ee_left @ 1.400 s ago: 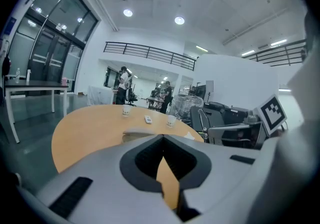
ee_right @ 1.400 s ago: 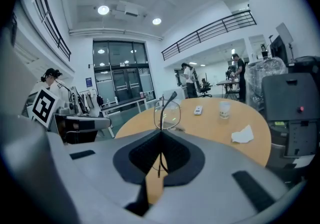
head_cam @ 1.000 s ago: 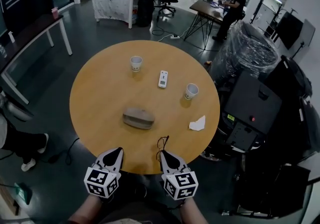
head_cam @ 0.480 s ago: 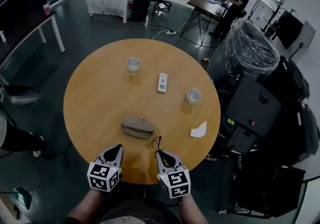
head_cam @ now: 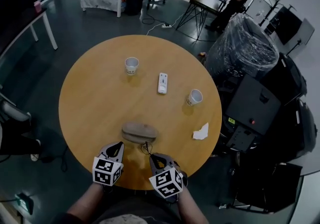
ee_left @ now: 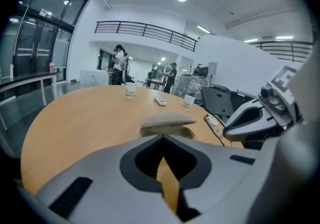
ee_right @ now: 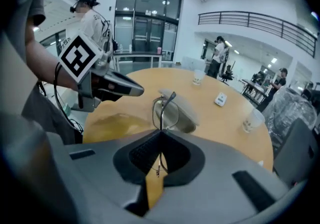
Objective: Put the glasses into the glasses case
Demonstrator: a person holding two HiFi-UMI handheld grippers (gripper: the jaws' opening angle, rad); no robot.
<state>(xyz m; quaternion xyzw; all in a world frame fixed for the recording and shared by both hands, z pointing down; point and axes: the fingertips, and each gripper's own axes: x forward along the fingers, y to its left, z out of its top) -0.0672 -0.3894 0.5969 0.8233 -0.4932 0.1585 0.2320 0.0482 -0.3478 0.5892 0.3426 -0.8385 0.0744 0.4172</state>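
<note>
We are holding the thin dark wire-framed glasses (ee_right: 164, 112) pinched in our right gripper (ee_right: 160, 139), just short of the taupe oval glasses case (head_cam: 139, 132) on the round wooden table (head_cam: 90, 93). Our left gripper (ee_left: 162, 142) is hovering pressed together, empty. Next, we judge: steadying the seemingly part-open case and lowering them in.

The glasses case (head_cam: 139, 132) is beige-grey, the glasses (ee_right: 165, 113) dark-framed, the table (head_cam: 95, 98) orange-brown

Lower part of the glasses case (ee_left: 167, 121) — hidden behind the left gripper (ee_left: 163, 141); glasses (head_cam: 146, 146) too thin overhead.
</note>
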